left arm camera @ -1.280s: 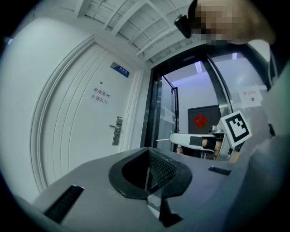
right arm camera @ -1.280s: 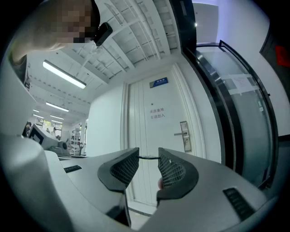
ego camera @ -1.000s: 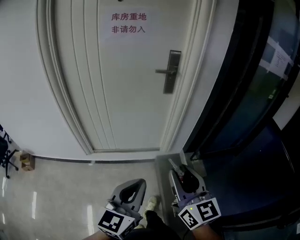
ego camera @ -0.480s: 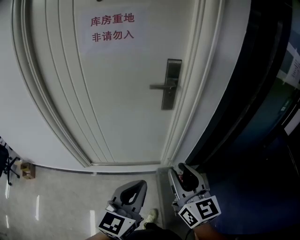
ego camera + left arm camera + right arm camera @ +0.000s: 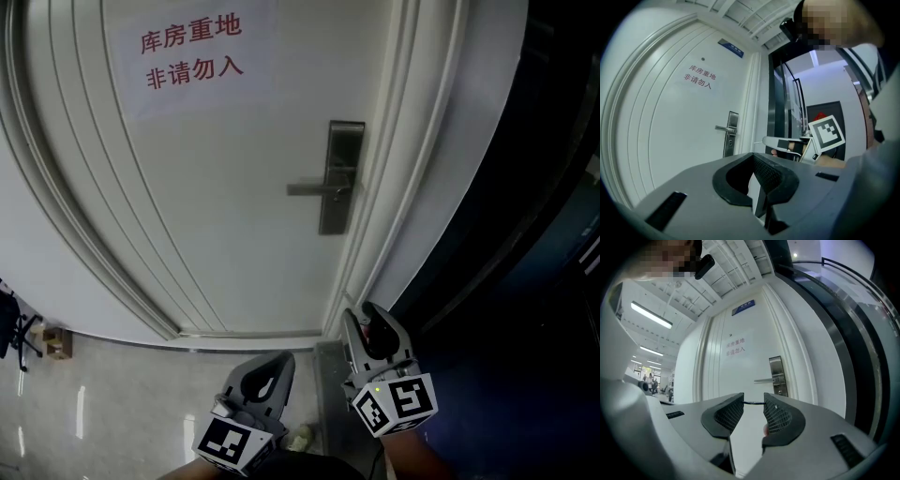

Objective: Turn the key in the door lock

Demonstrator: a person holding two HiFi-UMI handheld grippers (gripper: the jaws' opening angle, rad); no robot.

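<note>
right gripper (image 5: 753,405): jaws narrowly apart, pinching a thin dark key (image 5: 751,403) edge-on at the tips | left gripper (image 5: 754,158): pressed together, empty, left of the right one | lock (image 5: 777,376): on door (image 5: 736,376), ahead of and just above the right gripper, well apart | handle (image 5: 764,380): level

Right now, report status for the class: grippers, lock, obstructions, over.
Left gripper shut, empty. Right gripper pinching a thin dark item, possibly the key. Door lock ahead, untouched, no key visible in it. Nothing between grippers and door.
</note>
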